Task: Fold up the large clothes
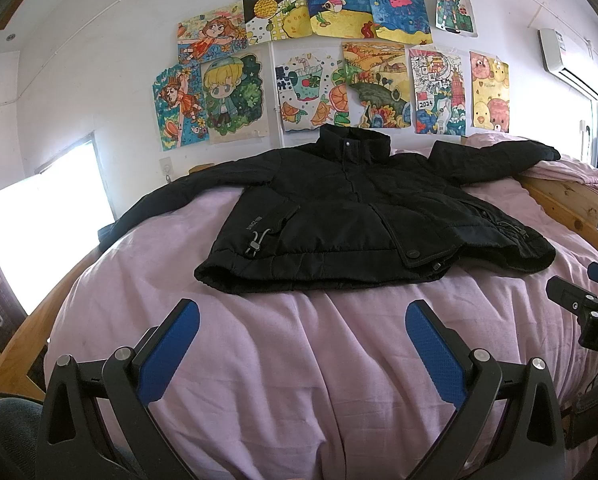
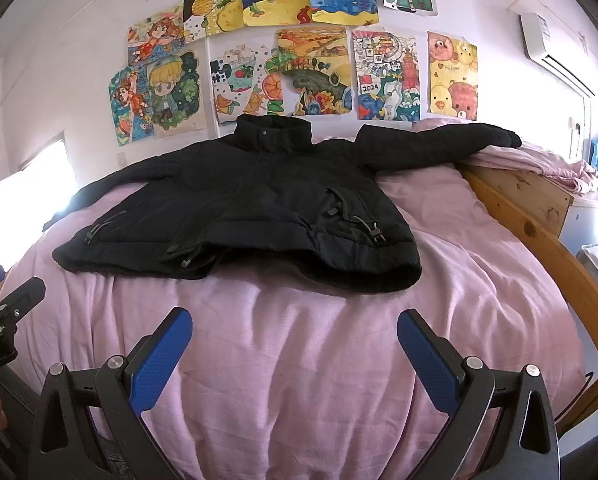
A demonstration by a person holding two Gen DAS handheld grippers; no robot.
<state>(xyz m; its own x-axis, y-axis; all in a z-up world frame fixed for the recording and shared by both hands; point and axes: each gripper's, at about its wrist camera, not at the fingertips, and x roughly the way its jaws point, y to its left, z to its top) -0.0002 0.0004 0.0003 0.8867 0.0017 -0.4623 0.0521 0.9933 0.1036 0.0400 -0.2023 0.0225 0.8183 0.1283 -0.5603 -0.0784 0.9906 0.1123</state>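
Black jacket [image 1: 339,216] spread flat, front up, on pink bedsheet [image 1: 283,360], at 12 o'clock from both grippers; collar toward the drawings [image 1: 323,52] on the wall, sleeves out to 9 and 3 o'clock. Left gripper [image 1: 302,322] released, fingers wide apart, above bare sheet, clear of the hem. Right gripper [image 2: 295,328] likewise spread, holding nothing. Wooden bed frame [image 2: 539,232] at 3 o'clock.

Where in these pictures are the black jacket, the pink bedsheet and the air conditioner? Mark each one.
black jacket [image 1: 339,216]: left wrist view, on its front panel.
pink bedsheet [image 2: 299,340]: right wrist view, on the bare cloth below the jacket's hem.
air conditioner [image 1: 559,54]: left wrist view, on its white casing.
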